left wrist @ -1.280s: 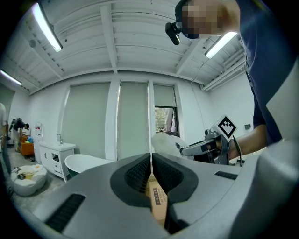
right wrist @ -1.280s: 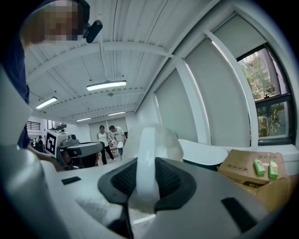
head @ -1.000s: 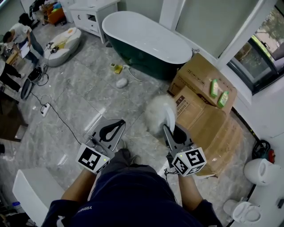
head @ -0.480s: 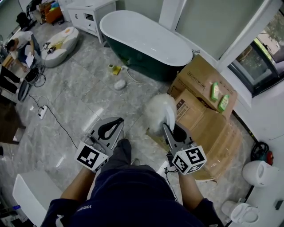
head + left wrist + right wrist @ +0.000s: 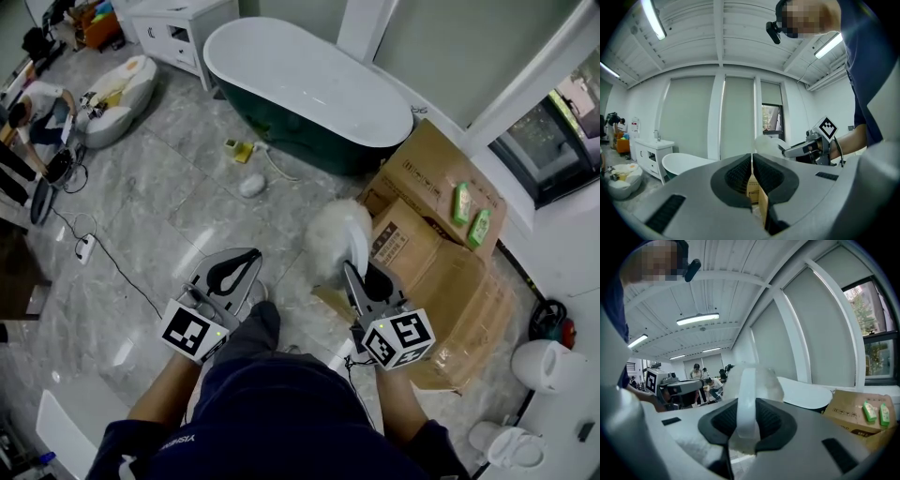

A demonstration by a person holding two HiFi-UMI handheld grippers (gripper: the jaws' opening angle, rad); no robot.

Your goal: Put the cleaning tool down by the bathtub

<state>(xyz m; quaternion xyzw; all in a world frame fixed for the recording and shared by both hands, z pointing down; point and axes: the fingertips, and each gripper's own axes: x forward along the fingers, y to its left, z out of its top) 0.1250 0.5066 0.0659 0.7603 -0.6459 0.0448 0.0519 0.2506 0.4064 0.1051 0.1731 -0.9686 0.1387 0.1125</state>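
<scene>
The right hand-held gripper (image 5: pixel 362 274) is clamped on the fluffy cleaning tool (image 5: pixel 333 234) by its white handle (image 5: pixel 746 401). The left hand-held gripper (image 5: pixel 246 259) is pinched closed with nothing in it, bathtub (image 5: pixel 309 80) up ahead.

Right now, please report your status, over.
Left gripper shut, empty. Right gripper shut on cleaning tool. Bathtub ahead; cardboard boxes close on right.

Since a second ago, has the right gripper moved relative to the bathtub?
Yes. The right gripper, shut on the duster, has come slightly nearer the bathtub in the head view.
</scene>
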